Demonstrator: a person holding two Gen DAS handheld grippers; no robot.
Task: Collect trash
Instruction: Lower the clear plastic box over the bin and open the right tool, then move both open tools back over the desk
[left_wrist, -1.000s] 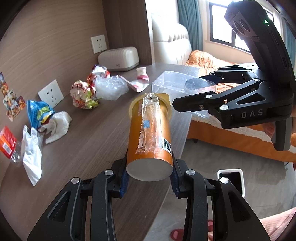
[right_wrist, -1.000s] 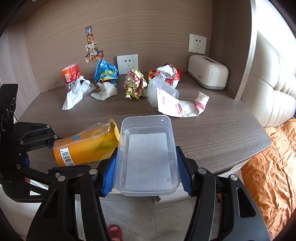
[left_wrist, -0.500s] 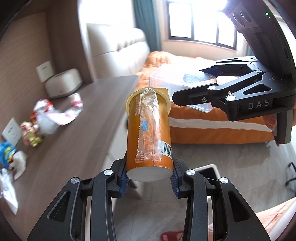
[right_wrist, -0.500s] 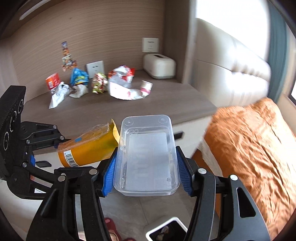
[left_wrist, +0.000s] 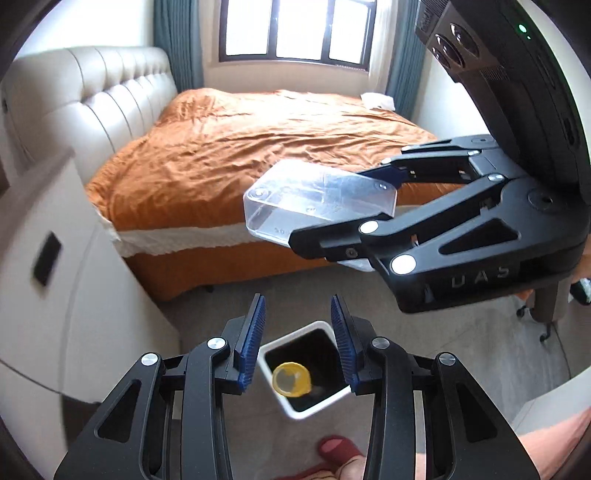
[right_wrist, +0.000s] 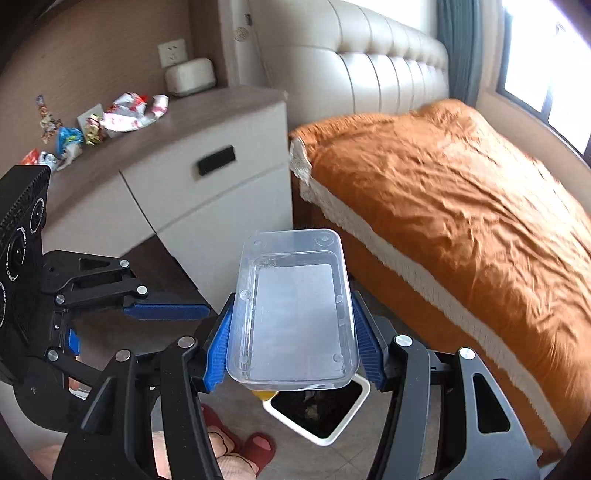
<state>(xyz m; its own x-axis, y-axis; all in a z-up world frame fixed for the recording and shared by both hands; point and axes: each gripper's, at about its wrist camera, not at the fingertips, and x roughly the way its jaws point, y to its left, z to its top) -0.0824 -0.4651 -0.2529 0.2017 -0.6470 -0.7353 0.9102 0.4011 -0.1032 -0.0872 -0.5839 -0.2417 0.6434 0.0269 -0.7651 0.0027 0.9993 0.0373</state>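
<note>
Bedroom floor, bin (left_wrist: 295, 384) beside bed (right_wrist: 443, 192). Left gripper (left_wrist: 298, 341) jaws opening, nothing between them; cup (left_wrist: 291, 379) in bin. Right gripper (right_wrist: 291, 341) clamps tub (right_wrist: 295, 302): centre it over bin before you release.

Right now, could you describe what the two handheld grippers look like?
Both the left gripper and right gripper are matte black linkage frames with silver rivets and ribbed blue finger pads. The right one's body bears pale lettering and a green light.
</note>
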